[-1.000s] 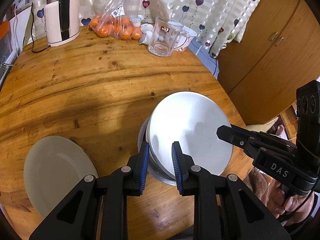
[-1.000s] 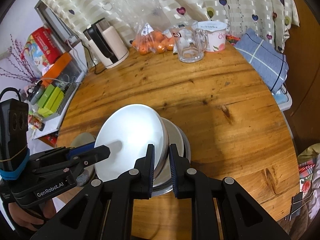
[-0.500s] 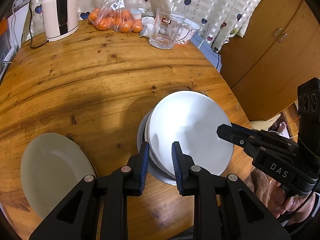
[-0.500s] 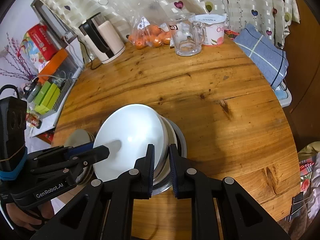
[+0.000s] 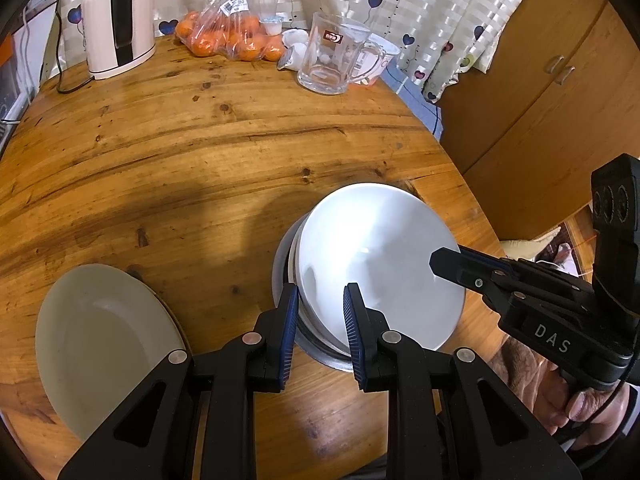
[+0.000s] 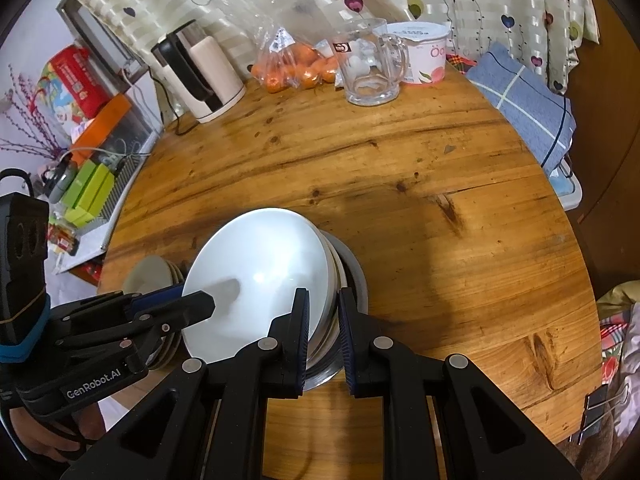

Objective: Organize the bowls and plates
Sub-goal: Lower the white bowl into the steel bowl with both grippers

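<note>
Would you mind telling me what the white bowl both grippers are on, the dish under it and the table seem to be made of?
White bowl: probably glazed ceramic; smooth and glossy, with a small bright highlight. It could also be melamine.
Dish underneath: looks like brushed steel; grey, dull metallic rim.
Table: varnished wood, with visible grain, knots and sheen.

White bowl (image 5: pixel 380 264) (image 6: pixel 260 276): glossy, round, tilted, one rim edge raised, leaning on stack beneath. Both tools straddle its rim on opposite sides; contact unclear.

Beneath: one or two more white bowls (image 5: pixel 298 264) (image 6: pixel 334 280) nested, only edges visible, sitting in metal bowl (image 5: pixel 280 276) (image 6: pixel 354 268), upright on tabletop near its edge.

Cream plate (image 5: pixel 104 344) (image 6: pixel 150 276): shallow, upright, flat on tabletop, just beside bowl stack, apart from it. Right wrist view shows further plate edges under it; count unclear.
</note>
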Motion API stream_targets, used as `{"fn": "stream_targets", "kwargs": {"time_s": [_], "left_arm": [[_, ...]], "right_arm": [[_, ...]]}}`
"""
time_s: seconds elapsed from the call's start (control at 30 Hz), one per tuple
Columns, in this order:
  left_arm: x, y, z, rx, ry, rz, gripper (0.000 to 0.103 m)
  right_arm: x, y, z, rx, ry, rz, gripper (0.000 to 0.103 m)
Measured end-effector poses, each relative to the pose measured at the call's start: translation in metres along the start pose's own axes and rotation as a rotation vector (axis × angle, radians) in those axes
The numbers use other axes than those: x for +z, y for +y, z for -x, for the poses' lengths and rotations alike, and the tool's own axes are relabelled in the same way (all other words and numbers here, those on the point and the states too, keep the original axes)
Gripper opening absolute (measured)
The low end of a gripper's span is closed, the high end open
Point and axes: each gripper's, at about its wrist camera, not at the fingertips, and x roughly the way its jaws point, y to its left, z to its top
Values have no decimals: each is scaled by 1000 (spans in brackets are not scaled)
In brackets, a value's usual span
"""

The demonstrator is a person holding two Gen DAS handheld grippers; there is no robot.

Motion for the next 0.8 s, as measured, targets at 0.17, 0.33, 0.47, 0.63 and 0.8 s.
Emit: {"fn": "stream_targets", "kwargs": {"time_s": [0.17,0.33,0.47,0.63,0.8], "left_arm": [[0,1,-1,0,-2,1,24],[1,1,-2,-3,-10,3,24],[1,2,-2,-5,-18,3,24],[-1,4,-1,-18,-34,10,24],[-3,8,1,-41,-57,23,24]], "right_arm": [[0,-1,-2,1,3,0,15],[1,-2,-4,1,4,1,16],[1,-3,-5,1,4,3,17],[2,-2,-6,2,4,7,17],[2,-4,-7,13,1,12,17]]}}
